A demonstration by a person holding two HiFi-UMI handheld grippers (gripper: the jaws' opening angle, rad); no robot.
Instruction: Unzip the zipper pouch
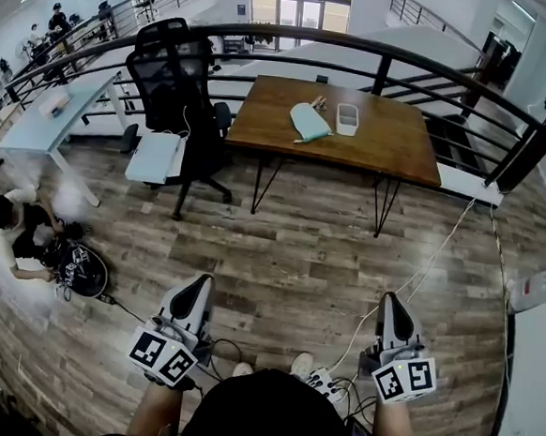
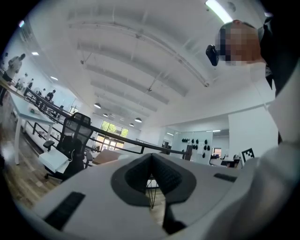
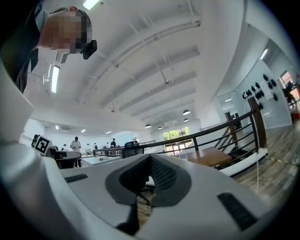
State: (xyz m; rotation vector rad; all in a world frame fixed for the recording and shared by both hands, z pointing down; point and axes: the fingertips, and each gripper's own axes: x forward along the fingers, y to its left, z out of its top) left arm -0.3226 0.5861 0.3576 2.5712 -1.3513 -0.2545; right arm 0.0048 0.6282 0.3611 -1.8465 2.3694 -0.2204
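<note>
- The left tongs (image 1: pixel 198 285) and the right tongs (image 1: pixel 394 301) are both pinched fully shut with nothing in them. In each one's own view the dark pads meet edge to edge, and only floor and table legs show beyond.
- Both are held level and low in front of the person, pointing out across the wooden floor. That looks to me like a carrying pose, not a working one, since nothing is within their reach.
- The zipper pouch (image 1: pixel 310 122), pale teal, lies flat on the brown tabletop (image 1: pixel 392 142) across the room, in front of the black railing (image 1: pixel 380 53). It is well apart from both tongs.
- A clear container (image 1: pixel 348 119) sits just beside the pouch. Lying flat, away from the edge, the pouch should be easy to pin down.
- From here I cannot tell where the zip pull is, or whether the zip is closed.
- My guess is the task has not started: the person must first walk up to the tabletop.
- A white cable (image 1: pixel 440 249) trails over the floor on the way, and a black office chair (image 1: pixel 176 73) stands at the tabletop's left end.
</note>
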